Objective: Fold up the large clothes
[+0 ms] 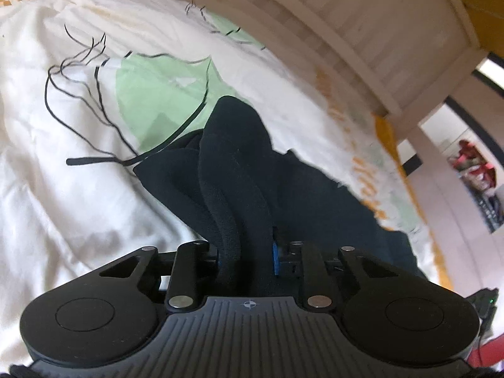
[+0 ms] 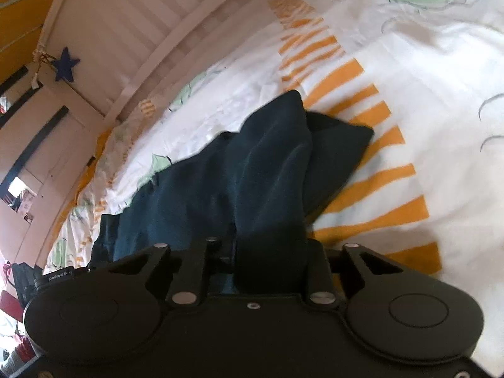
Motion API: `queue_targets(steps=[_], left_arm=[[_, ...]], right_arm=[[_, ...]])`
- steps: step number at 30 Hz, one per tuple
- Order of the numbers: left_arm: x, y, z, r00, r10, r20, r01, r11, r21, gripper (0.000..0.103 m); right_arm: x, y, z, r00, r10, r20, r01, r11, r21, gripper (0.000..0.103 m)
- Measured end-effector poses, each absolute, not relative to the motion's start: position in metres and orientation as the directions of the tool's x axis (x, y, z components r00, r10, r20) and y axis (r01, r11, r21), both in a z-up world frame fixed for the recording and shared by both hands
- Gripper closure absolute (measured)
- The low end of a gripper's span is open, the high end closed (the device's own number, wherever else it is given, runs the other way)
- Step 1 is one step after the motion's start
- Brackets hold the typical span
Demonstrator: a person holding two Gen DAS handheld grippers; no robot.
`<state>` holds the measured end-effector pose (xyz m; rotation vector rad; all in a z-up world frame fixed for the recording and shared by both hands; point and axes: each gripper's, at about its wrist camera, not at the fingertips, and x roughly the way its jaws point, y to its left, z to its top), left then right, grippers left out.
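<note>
Both tools sit low in their own views, each with dark cloth bunched up between its fingers. Nearest the lens in the left wrist view, the left gripper [image 1: 249, 252] is clamped on a thick fold of the dark garment [image 1: 239, 157]; a sliver of one blue pad [image 1: 275, 258] shows beside the cloth, while the other pad and both fingertips are buried under it. From there the fabric rises in several rounded ridges and spreads away to the right over the bedsheet [image 1: 63, 189], its far edge cut off behind the tool's body. The right gripper [image 2: 267, 252] is likewise closed on the garment [image 2: 252, 173], and here the fingers are wholly covered, so only the linkage arms on either side show how narrow the gap is. Past the grip the cloth stands up in a peaked corner, then trails left and down out of sight behind the housing. Under it lies the white sheet with orange stripes [image 2: 378, 182] and pale green shapes [image 1: 151, 94] outlined in black. Farther off stands a white slatted bed frame [image 2: 132, 31] with a blue star [image 2: 64, 64] hanging on it. Beyond that the room is blurred and hard to read.
</note>
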<state>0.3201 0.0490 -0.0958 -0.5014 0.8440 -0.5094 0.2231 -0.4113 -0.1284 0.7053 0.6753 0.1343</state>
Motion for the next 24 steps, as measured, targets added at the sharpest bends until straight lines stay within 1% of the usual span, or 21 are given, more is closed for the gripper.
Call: queue_targets(steps=[6, 8, 13, 15, 17, 18, 20, 21, 22, 23, 24], left_arm=[[0.296, 0.054, -0.060, 0.577, -0.671, -0.465, 0.253, 0.689, -0.679, 0.083], [0.286, 0.052, -0.049, 0.570, -0.687, -0.450, 0.277, 0.677, -0.682, 0.083], [0.248, 0.057, -0.032, 0.544, -0.728, -0.418, 0.306, 0.635, -0.709, 0.084], [0.232, 0.065, -0.030, 0.535, -0.743, -0.403, 0.310, 0.616, -0.724, 0.084], [0.218, 0.074, -0.034, 0.514, -0.755, -0.408, 0.295, 0.602, -0.742, 0.084], [0.211, 0.077, -0.038, 0.507, -0.754, -0.417, 0.288, 0.604, -0.743, 0.084], [0.203, 0.080, -0.049, 0.517, -0.702, -0.489, 0.282, 0.679, -0.678, 0.083], [0.204, 0.078, -0.056, 0.524, -0.659, -0.539, 0.266, 0.728, -0.632, 0.082], [0.205, 0.077, -0.067, 0.528, -0.603, -0.598, 0.231, 0.779, -0.582, 0.081], [0.206, 0.077, -0.078, 0.526, -0.560, -0.640, 0.200, 0.813, -0.547, 0.076], [0.209, 0.077, -0.091, 0.519, -0.532, -0.669, 0.176, 0.832, -0.525, 0.073]], right_arm=[[0.200, -0.402, -0.085, 0.822, 0.352, -0.448, 0.064, 0.723, 0.687, 0.075], [0.193, -0.397, -0.071, 0.826, 0.362, -0.433, 0.047, 0.721, 0.692, 0.076], [0.156, -0.386, -0.043, 0.812, 0.396, -0.428, 0.017, 0.718, 0.696, 0.076], [0.138, -0.385, -0.040, 0.805, 0.411, -0.428, 0.003, 0.718, 0.696, 0.076], [0.115, -0.386, -0.041, 0.789, 0.431, -0.438, 0.006, 0.708, 0.706, 0.076], [0.109, -0.387, -0.043, 0.780, 0.434, -0.452, 0.018, 0.706, 0.708, 0.075], [0.098, -0.388, -0.052, 0.752, 0.406, -0.519, 0.058, 0.743, 0.666, 0.075], [0.096, -0.387, -0.058, 0.734, 0.362, -0.575, 0.095, 0.784, 0.614, 0.070], [0.096, -0.386, -0.068, 0.701, 0.296, -0.649, 0.147, 0.830, 0.538, 0.062], [0.097, -0.386, -0.077, 0.673, 0.245, -0.698, 0.188, 0.856, 0.482, 0.058], [0.100, -0.387, -0.089, 0.643, 0.211, -0.736, 0.229, 0.865, 0.447, 0.049]])
